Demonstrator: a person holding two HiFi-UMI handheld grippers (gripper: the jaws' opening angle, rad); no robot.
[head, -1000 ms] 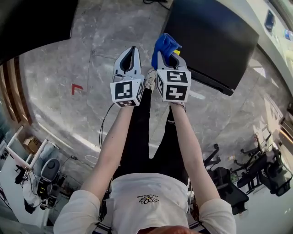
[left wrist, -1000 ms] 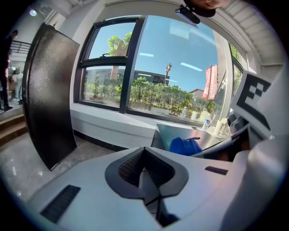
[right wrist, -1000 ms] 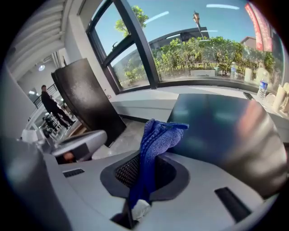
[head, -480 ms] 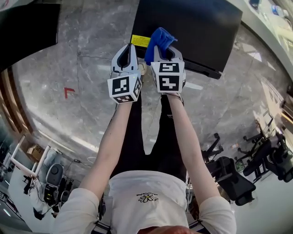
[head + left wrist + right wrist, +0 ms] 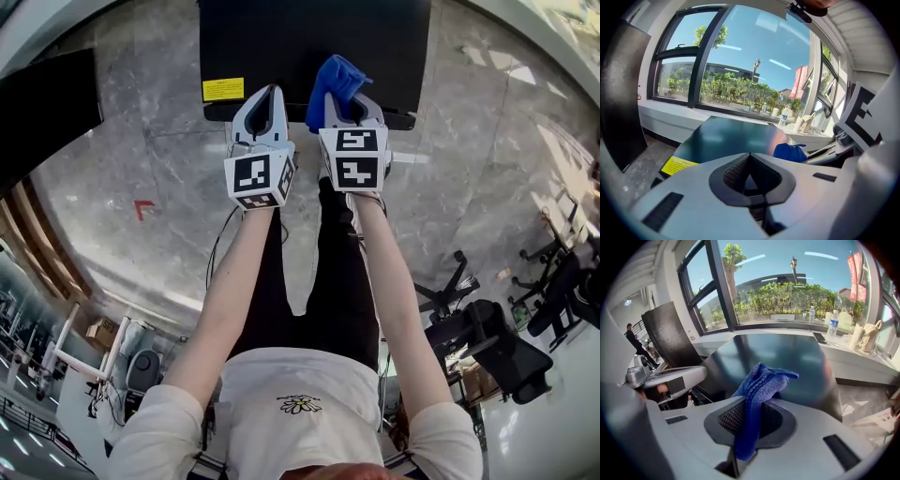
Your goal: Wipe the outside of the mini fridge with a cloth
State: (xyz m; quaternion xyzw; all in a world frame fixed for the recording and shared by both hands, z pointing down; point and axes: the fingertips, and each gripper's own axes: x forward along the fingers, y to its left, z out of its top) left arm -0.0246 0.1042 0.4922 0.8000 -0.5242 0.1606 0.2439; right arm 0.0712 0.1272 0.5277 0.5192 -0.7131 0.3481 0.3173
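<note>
Mini fridge: black cabinet standing on grey marble floor, directly ahead of both grippers; flat dark top seen in both gripper views.
Yellow label: on the fridge's near edge, toward its left corner.
Cloth: blue, knitted texture; pinched in the right gripper, its loose end bunched above the jaws and held over the fridge's near edge. Contact with the fridge cannot be told.
Left gripper: just beside the right one, at the fridge's near edge close to the label; jaws pressed together, nothing between them.
Red floor mark: left of the fridge, well apart.
Window ledge: behind the fridge, bearing bottles.
</note>
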